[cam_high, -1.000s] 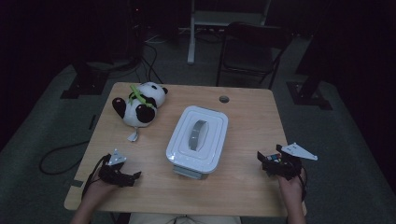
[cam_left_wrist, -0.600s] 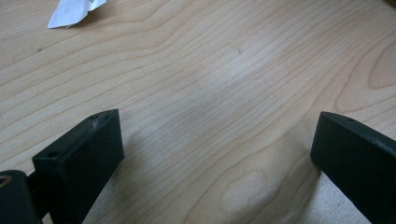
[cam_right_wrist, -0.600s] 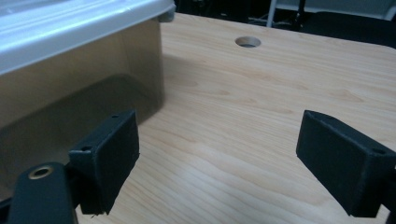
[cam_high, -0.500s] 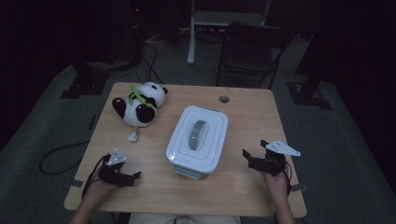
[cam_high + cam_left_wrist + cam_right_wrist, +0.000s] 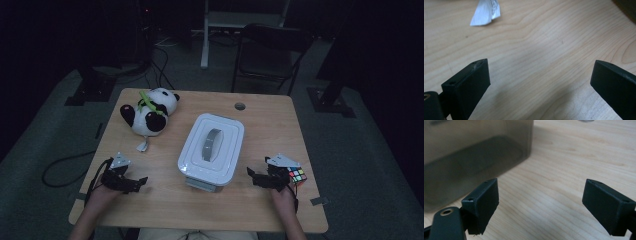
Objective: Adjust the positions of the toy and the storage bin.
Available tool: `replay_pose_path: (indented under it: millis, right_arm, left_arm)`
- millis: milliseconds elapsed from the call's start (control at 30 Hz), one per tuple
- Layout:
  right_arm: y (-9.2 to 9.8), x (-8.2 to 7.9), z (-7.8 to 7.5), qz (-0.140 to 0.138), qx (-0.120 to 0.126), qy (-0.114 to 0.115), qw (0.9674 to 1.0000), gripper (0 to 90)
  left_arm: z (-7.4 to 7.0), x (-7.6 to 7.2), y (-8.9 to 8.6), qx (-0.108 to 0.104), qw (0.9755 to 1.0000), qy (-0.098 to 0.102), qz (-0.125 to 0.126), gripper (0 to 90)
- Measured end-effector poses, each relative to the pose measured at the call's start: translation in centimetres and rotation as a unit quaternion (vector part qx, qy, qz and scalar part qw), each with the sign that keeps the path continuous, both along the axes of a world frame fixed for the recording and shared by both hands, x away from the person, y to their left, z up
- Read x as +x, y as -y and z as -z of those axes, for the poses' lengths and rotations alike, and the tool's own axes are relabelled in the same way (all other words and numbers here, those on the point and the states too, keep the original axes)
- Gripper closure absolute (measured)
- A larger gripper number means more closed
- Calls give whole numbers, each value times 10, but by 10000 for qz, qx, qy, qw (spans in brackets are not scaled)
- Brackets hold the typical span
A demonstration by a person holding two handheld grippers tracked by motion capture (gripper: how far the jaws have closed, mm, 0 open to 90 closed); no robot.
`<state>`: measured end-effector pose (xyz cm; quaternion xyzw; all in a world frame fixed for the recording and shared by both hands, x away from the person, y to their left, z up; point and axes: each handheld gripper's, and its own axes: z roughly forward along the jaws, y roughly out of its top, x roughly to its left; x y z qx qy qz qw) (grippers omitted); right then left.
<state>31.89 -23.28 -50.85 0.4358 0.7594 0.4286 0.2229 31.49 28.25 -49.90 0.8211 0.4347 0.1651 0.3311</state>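
A white lidded box (image 5: 212, 150) with a grey handle stands mid-table. To its right my right gripper (image 5: 251, 176) rests on the wood, jaws wide open and pointing at the box's lower right corner. In the right gripper view the box's smoky wall (image 5: 474, 152) is close on the left, with my open right gripper (image 5: 541, 187) holding nothing. A colourful puzzle cube (image 5: 297, 175) lies just behind that hand. My left gripper (image 5: 139, 184) is open near the front left, and between its jaws (image 5: 540, 70) there is bare wood.
A panda plush (image 5: 150, 112) lies at the back left, its white tag (image 5: 142, 146) trailing toward me; that tag (image 5: 485, 12) appears ahead of the left jaws. A round cable hole (image 5: 240, 106) sits near the table's far edge. A chair (image 5: 272, 55) stands beyond.
My right gripper has slid left toward the white box, uncovering the puzzle cube behind it. The left gripper has stayed where it was.
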Motion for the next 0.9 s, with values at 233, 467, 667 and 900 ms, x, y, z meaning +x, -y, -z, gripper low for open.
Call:
replay_pose_path:
  millis: [233,467,667,900]
  right_arm:
    - [-2,5,11,9,-118,-204,9997,135]
    - [-7,6,15,-27,-287,-362,9989,135]
    - [-11,8,17,-56,-477,-483,9977,136]
    - [-14,11,19,-79,-650,-750,9950,135]
  left_arm:
    - [-23,15,0,-28,9999,108,7,31]
    - [-46,38,4,36,9992,382,-85,33]
    - [-56,58,9,23,9986,531,-59,47]
    - [-63,82,18,-165,9976,657,-143,59]
